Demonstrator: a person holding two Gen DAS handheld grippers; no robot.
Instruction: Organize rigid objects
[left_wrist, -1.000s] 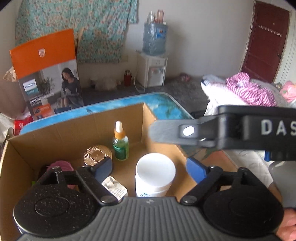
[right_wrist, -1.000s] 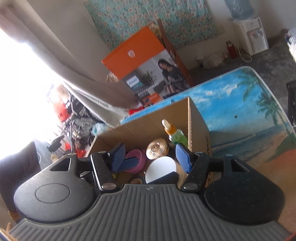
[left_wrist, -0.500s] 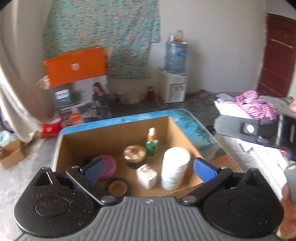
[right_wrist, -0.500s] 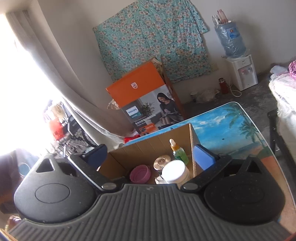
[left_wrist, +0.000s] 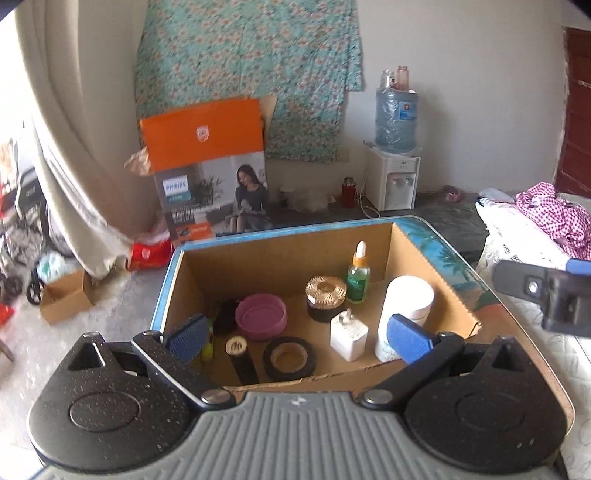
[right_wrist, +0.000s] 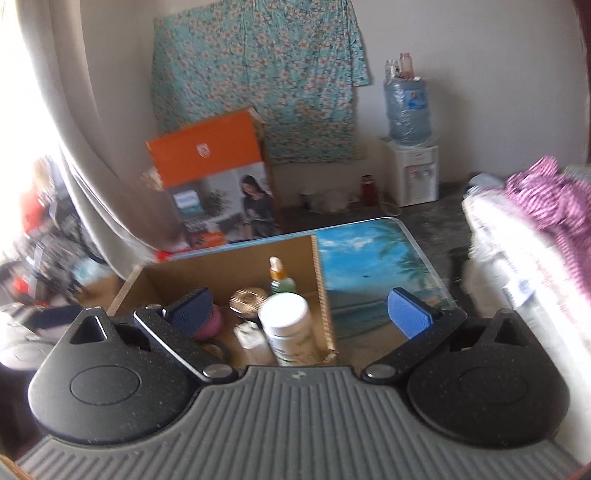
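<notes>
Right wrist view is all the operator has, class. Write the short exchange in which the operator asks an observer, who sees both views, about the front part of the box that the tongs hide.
Operator: What lies near the front of the box?
Observer: A black tape roll lies flat by the front wall of the box.
Operator: And that blurred white thing beside the white jar?
Observer: It is a white plug, standing prongs up between the tape roll and the white jar.
</notes>
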